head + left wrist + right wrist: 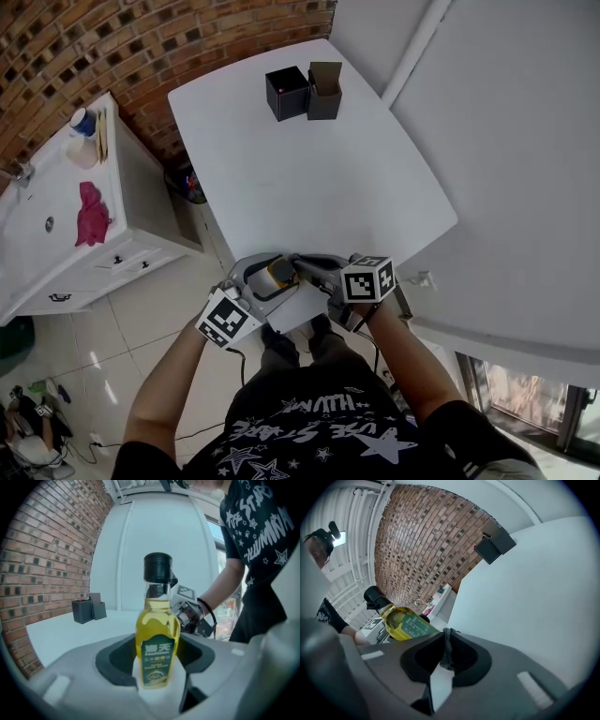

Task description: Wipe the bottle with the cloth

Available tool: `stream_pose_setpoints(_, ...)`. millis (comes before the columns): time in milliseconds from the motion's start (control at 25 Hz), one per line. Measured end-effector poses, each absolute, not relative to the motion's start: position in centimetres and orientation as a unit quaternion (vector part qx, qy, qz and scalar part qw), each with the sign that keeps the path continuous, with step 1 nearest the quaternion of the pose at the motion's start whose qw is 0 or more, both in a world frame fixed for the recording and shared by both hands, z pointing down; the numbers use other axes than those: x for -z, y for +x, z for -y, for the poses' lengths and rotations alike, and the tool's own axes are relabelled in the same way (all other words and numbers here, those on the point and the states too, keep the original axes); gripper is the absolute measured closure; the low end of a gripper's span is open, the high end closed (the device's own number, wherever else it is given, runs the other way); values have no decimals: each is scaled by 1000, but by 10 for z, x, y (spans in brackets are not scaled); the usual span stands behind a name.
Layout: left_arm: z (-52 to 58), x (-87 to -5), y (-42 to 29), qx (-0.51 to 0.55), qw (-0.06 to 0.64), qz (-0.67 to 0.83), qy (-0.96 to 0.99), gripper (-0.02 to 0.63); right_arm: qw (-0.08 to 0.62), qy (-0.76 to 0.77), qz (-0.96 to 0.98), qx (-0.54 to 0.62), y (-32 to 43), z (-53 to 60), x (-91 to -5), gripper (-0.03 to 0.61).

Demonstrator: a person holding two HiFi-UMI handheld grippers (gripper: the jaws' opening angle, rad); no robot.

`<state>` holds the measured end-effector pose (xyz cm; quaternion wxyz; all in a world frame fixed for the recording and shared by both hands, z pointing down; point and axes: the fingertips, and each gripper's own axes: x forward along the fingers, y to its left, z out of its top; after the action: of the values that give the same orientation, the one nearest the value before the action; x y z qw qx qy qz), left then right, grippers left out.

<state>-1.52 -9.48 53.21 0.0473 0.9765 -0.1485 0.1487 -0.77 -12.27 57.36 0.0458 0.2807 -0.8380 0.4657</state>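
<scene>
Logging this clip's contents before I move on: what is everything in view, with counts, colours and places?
bottle: one, yellow oil, black cap, green label, upright in the left tongs
cloth: one, greyish, pinched in the right tongs
table: one, white, ahead of the person
boxes: two, black, side by side at the table's far end
cabinet: one, white, left of the table
rag: one, pink, on the cabinet top
left tongs: grey, shut on the bottle
right tongs: grey, shut on the cloth
arms: two, bare, black starred T-shirt
</scene>
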Motion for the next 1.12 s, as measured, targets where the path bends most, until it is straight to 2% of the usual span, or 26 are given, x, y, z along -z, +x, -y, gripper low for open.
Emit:
stream_pose_setpoints(400,99,-529,-14,-148,44,169,973,364,39,305,835,-457,0,125,-569,541)
stream_pose_setpoints(720,103,-514,-25,-130,55,213,967,294,24,317,835,-448,18,126,-556,541)
stream_pose_setpoints(1000,100,-489,-85,-73,107,364,922,284,7,338,848,-408,41,133,-528,541)
stream_pose_setpoints(1120,101,-474,-104,-52,99,427,897,313,12,346,865,-363,43,134,-506,541)
